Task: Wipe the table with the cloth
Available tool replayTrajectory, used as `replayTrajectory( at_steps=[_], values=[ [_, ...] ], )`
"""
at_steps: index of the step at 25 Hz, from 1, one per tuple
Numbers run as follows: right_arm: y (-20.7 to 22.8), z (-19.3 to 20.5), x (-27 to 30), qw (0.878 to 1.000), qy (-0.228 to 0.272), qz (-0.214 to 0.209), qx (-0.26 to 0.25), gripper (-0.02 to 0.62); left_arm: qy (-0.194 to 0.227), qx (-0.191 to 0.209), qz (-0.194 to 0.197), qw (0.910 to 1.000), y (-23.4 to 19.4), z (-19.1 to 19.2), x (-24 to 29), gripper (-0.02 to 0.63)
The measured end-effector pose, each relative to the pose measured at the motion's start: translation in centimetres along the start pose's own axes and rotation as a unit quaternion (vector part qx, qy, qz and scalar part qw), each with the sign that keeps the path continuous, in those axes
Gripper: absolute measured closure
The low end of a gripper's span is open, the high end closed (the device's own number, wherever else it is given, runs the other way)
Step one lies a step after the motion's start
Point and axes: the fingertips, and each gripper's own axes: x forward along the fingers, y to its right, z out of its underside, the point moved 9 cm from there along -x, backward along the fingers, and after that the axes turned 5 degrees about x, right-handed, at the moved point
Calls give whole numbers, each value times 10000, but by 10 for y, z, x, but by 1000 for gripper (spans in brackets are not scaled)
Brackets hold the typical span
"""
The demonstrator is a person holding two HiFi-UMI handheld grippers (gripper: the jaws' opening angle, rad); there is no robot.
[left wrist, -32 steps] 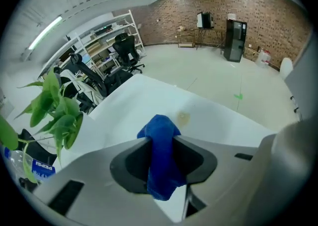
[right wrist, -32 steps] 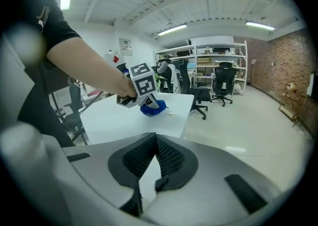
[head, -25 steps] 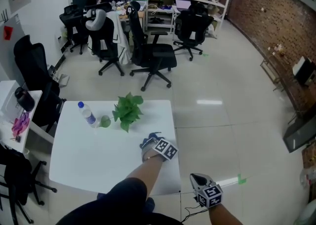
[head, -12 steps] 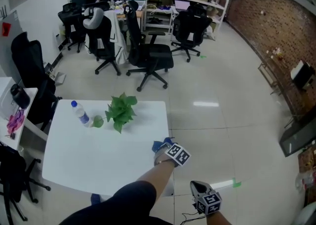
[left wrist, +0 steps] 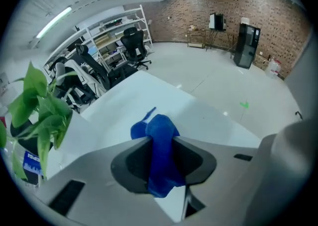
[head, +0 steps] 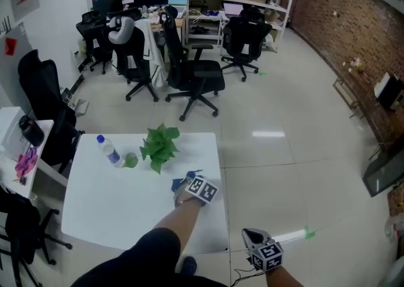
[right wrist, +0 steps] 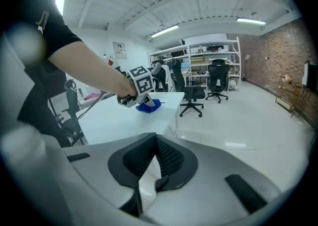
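Wiping is the step in hand: the left tool (left wrist: pixel 162 146) is clamped on a bunched blue cloth (left wrist: pixel 160 129), which stands pinched between its two jaws with a fold bulging out ahead of them and a tail hanging behind. In the head view the cloth sits on the white counter (head: pixel 107 207) toward its right edge, near the potted plant (head: pixel 159 145) and well apart from the water bottle (head: pixel 108 151) at the far left. In the right gripper view the lower folds seem to rest on the surface, so I judge a stroke to be under way rather than finished. The right tool (right wrist: pixel 154 156) has its jaws together on nothing and hangs off the counter's near right corner, taking no part. The next move calls for dragging the cloth across the bare middle and left of the counter with steady downward pressure, steering clear of the plant and the bottle, either of which a careless sweep could tip. Several things are unclear. No dirt or wet streak shows on the top, so how much has been covered cannot be told. The person's forearm (head: pixel 183 216) hides part of the near side, and a small round green item (head: pixel 131 161) beside the bottle is too small to name. The hand behind the right tool is cut off by the bottom edge of the head view.
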Motion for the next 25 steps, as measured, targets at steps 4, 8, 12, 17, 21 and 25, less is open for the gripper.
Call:
replayTrajectory(
  at_steps=[4,8,12,17,21,25],
  values=[
    [6,11,-12,9997,-25,206,137,578,69,97,1,9999,20,-10,10,503],
    [13,28,-30,9982,-176,464,340,578,251,235,453,9984,68,-41,10,503],
    [10,33,-31,9981,-235,483,296,578,584,660,722,9935,93,-51,6,502],
    [0,16,-16,9993,-182,325,76,578,407,637,231,9969,41,-26,-4,502],
    [-5,3,-3,9998,-62,177,35,578,6,652,-86,9978,3,-3,-1,502],
    [-8,8,-1,9999,-76,144,33,578,101,837,-220,9962,19,-8,10,506]
  ],
)
